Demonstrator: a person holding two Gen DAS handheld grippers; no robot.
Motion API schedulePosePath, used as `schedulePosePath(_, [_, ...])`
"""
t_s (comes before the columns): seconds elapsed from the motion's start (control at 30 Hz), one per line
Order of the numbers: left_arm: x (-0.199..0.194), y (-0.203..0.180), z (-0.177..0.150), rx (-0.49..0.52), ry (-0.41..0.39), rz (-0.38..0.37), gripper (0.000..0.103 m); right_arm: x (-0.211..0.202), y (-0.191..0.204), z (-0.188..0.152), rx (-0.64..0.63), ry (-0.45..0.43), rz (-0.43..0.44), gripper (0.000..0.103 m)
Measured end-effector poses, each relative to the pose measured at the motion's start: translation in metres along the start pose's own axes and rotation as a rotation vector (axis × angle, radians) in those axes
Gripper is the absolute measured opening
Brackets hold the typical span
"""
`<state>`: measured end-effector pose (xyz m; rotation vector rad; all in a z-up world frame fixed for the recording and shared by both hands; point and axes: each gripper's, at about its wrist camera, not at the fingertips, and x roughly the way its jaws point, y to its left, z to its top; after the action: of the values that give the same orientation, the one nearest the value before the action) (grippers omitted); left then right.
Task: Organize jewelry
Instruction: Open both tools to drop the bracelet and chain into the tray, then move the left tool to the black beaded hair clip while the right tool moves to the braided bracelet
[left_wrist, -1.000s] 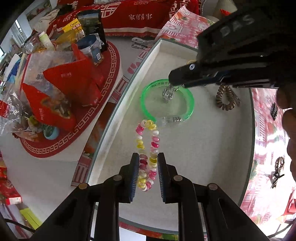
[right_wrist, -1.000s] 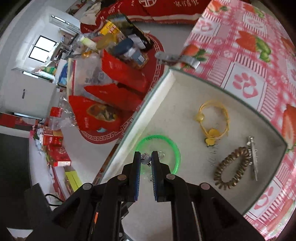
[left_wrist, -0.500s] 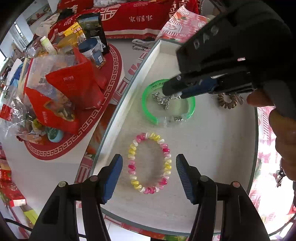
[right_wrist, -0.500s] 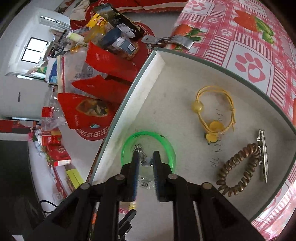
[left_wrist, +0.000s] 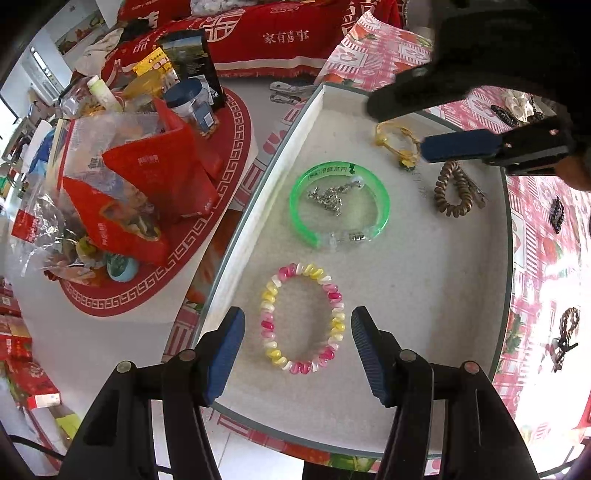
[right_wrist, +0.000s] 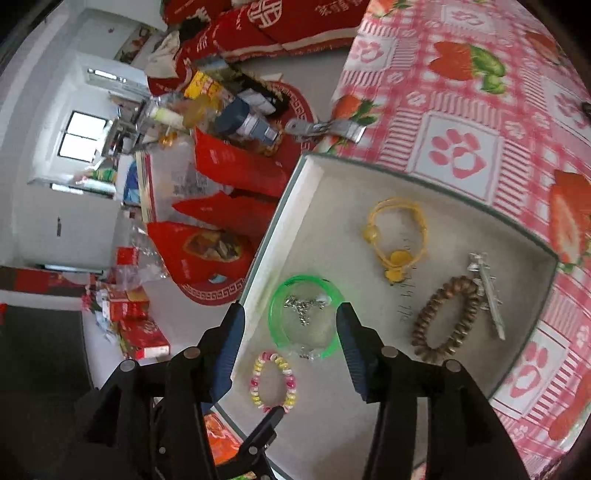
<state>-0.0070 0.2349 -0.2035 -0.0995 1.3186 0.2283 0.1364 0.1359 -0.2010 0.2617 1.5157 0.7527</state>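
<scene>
**Left wrist view: two loose pieces, two spread claws, and a crowded tray**

Left wrist view shows the left claw (left_wrist: 297, 345) spread wide, pinching nothing, with the pink-and-yellow bead bracelet (left_wrist: 303, 318) lying flat on the tray (left_wrist: 461, 295) between its pads and touching neither. Farther in, the silver chain (left_wrist: 330, 195) sits loose inside the green bangle (left_wrist: 340, 201). The right claw (right_wrist: 290, 334) hangs over that bangle; its jaws are opening and nothing is caught between them.

Risks, as I judge them:

- The bead bracelet lies near the tray's front rim. A pad dragging across it as the left claw lifts could sweep it over the edge onto the worktop (left_wrist: 539, 206).
- The chain is fine and heaped. A link could snag on a ribbed pad of the right claw and ride up with it, or tangle with the bangle's clasp.
- The bangle is smooth and light, so a bump from either claw could slide it into the yellow cord bracelet (right_wrist: 399, 236) or the brown coil tie (right_wrist: 445, 319).
- More jewelry waits out on the checked cloth. Reaching for it with both claws this close together risks a clash over the tray.
</scene>
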Motion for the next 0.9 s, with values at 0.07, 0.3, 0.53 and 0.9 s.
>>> schedulePosePath(0.07, [-0.003,-0.003,0.001,0.007,0.002,-0.002,0.066,-0.012,-0.008,-0.002,0.026,-0.022,0.003,0.06])
schedulePosePath(0.3, [-0.012,-0.016,0.005,0.038,-0.003,0.001,0.097,-0.054,-0.04,-0.02,0.099,-0.089,-0.012,0.064])
schedulePosePath(0.53, [-0.029,-0.048,0.013,0.127,-0.045,-0.008,0.103,-0.095,-0.084,-0.05,0.186,-0.148,-0.025,0.074])
schedulePosePath(0.9, [-0.051,-0.13,0.029,0.276,-0.069,-0.079,0.103,-0.158,-0.16,-0.119,0.368,-0.245,-0.129,0.082])
